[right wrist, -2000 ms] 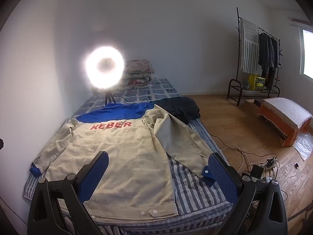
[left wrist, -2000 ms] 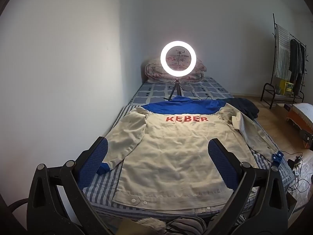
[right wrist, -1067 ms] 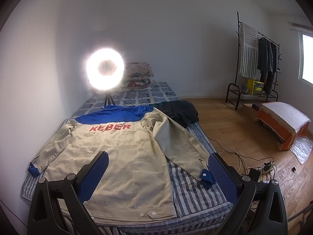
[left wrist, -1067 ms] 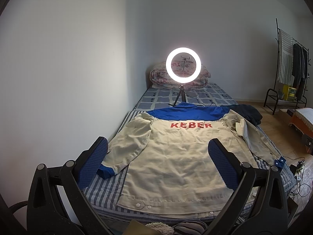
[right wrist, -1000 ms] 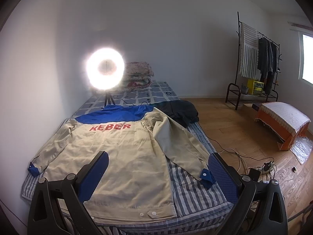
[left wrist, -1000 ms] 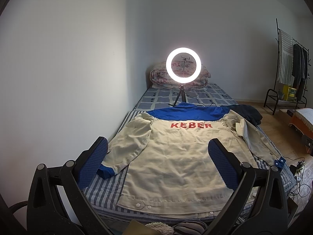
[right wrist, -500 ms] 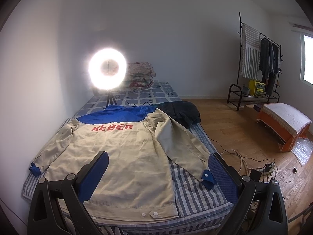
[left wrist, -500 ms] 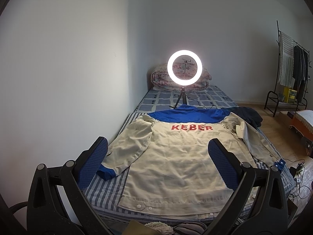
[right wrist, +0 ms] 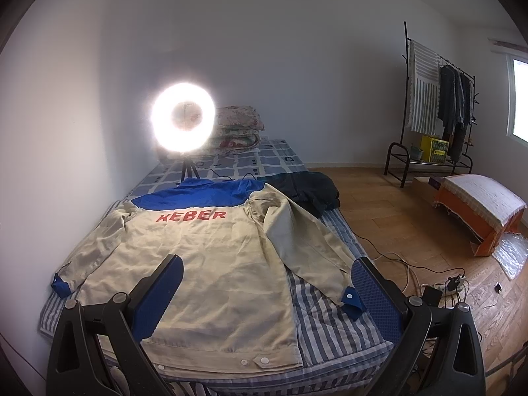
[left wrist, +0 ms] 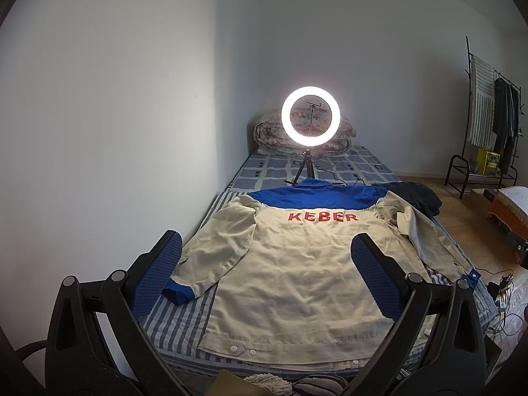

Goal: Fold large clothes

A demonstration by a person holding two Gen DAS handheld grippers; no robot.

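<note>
two grippers in the air here, both spread wide with nothing between the blue pads. the left gripper (left wrist: 267,274) hangs above the near end of the bed (left wrist: 178,323), looking down the length of it, and the right gripper (right wrist: 267,292) does the same from a bit further to the right, over the bed's near right corner. neither one touches any cloth

the jacket (left wrist: 297,277) lies flat on the striped sheet, back side up, hem toward the cameras and collar toward the far end. it's beige with a blue yoke and red letters reading keber (left wrist: 322,216) across the shoulders. the left sleeve (left wrist: 217,250) runs down along the wall side, its blue cuff (left wrist: 178,292) just past the left gripper's left finger in the left view. the right sleeve (right wrist: 307,247) slants out over the sheet toward the bed's right edge, and its blue cuff with a snap (right wrist: 351,300) sits right next to the right gripper's right finger in the right view. two snaps show on the hem tab (right wrist: 254,360)

beyond the collar a lit ring light (left wrist: 310,116) stands on a small tripod on the bed, with a folded quilt (right wrist: 237,130) behind it and a dark garment (right wrist: 307,186) bunched at the right edge. a clothes rack (right wrist: 435,99) stands by the far wall, and cables (right wrist: 442,283) lie on the wood floor
</note>
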